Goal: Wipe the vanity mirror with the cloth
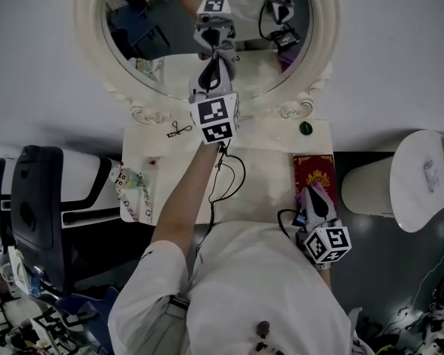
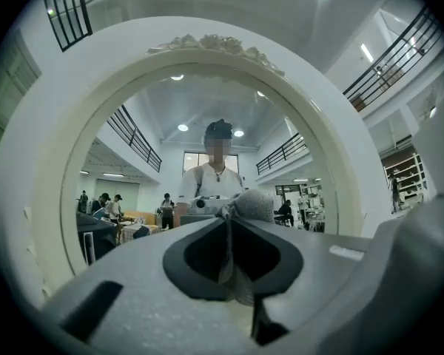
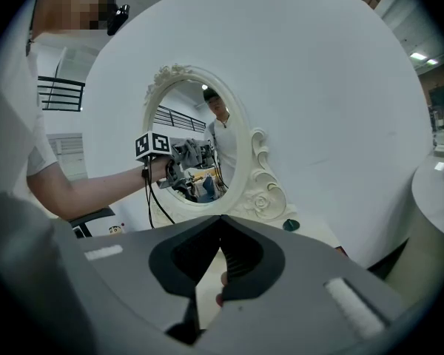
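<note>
Wiping is best done with the cloth (image 2: pixel 256 204), clenched in the left gripper (image 1: pixel 211 76), pressed flat on the mirror (image 1: pixel 159 32), the right gripper (image 1: pixel 314 197) being closed empty.

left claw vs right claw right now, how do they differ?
Left claw is shut on the cloth; right claw is shut on nothing. Left is up at the mirror; right is low by the red box. Both have jaws together.
</note>
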`<state>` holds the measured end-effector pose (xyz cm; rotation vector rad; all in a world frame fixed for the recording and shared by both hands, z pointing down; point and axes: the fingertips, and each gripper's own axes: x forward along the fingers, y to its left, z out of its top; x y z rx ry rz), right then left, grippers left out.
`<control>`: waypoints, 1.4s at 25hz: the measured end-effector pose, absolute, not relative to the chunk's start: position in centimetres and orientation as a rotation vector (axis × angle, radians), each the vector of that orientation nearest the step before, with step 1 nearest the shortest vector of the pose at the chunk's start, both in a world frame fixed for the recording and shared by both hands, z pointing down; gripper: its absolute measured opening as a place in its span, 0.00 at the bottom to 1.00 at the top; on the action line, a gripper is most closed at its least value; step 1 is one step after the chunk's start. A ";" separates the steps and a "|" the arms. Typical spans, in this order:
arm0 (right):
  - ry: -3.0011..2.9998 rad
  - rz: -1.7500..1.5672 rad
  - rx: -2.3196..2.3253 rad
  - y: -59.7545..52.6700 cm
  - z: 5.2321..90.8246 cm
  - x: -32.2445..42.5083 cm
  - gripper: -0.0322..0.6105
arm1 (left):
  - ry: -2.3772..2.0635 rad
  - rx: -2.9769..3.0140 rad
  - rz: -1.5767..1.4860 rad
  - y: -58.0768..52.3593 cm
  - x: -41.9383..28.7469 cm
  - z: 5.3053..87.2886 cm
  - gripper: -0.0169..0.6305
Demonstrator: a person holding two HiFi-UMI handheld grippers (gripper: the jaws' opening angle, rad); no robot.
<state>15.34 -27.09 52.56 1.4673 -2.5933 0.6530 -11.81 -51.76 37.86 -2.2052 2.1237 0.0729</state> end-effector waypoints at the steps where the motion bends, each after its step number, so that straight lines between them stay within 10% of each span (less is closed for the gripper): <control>1: -2.599 0.650 1.452 -27.2 52.5 14.7 0.06 | 2.136 -2.190 0.067 -51.6 -13.0 37.9 0.06; 21: -2.583 0.577 1.355 -27.4 52.4 8.9 0.06 | 2.507 -1.847 0.099 -47.3 -33.7 38.7 0.06; 35: -2.560 0.563 1.397 -26.6 52.3 12.9 0.06 | 2.309 -2.041 0.227 -46.4 -22.2 38.7 0.06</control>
